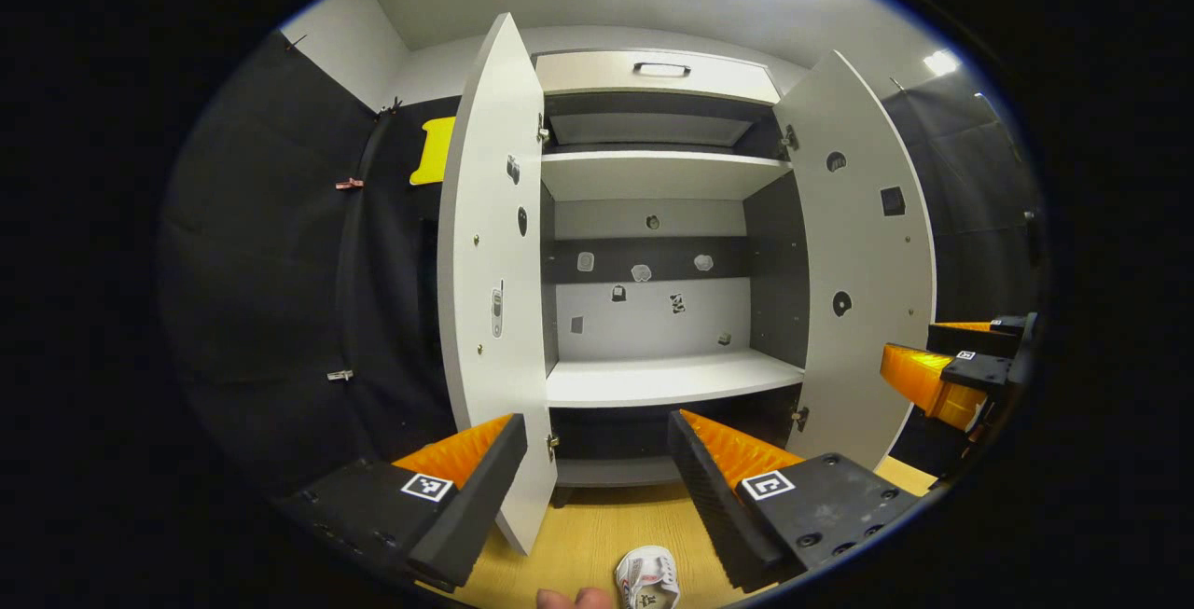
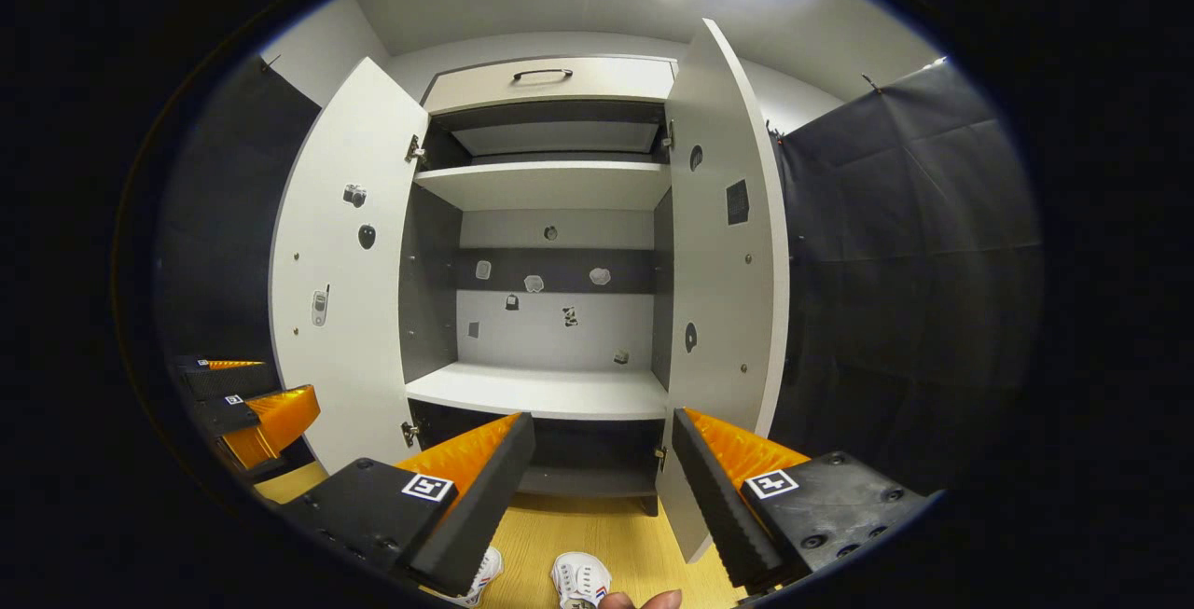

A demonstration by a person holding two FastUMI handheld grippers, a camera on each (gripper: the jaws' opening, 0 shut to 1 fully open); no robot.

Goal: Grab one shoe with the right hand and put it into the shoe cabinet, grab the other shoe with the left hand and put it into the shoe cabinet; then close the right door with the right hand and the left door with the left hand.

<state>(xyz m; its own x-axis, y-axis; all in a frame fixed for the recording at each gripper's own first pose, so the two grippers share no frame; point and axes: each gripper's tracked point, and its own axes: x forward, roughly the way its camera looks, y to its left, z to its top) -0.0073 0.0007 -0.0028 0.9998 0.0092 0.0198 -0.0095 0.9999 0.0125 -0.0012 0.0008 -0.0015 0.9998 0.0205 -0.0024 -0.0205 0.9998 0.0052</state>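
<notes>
1. While both shoes lie on the wooden floor (image 2: 597, 534) at the bottom edge of the views, nothing of the task looks done: the right gripper view shows one white shoe (image 2: 578, 579) just ahead of a fingertip and a second white shoe (image 2: 482, 572) partly hidden behind the near finger.
2. Above them, the right gripper (image 2: 602, 488) has its fingers wide apart and empty, aimed toward the cabinet rather than down at a shoe.
3. Likewise, the left gripper (image 1: 597, 488) has its fingers spread with nothing between them; one white shoe shows on the floor below it.
4. Farther off, the shoe cabinet (image 2: 550, 77) stands with the left door (image 2: 340, 292) and the right door (image 2: 723, 245) both swung fully open.
5. Deepest in, the middle shelf (image 2: 541, 393) holds no shoes, and the low compartment beneath it is too dark to judge.
6. Left to do, as I judge it: pick up and place each shoe, right hand first, then shut the right door and the left door.
</notes>
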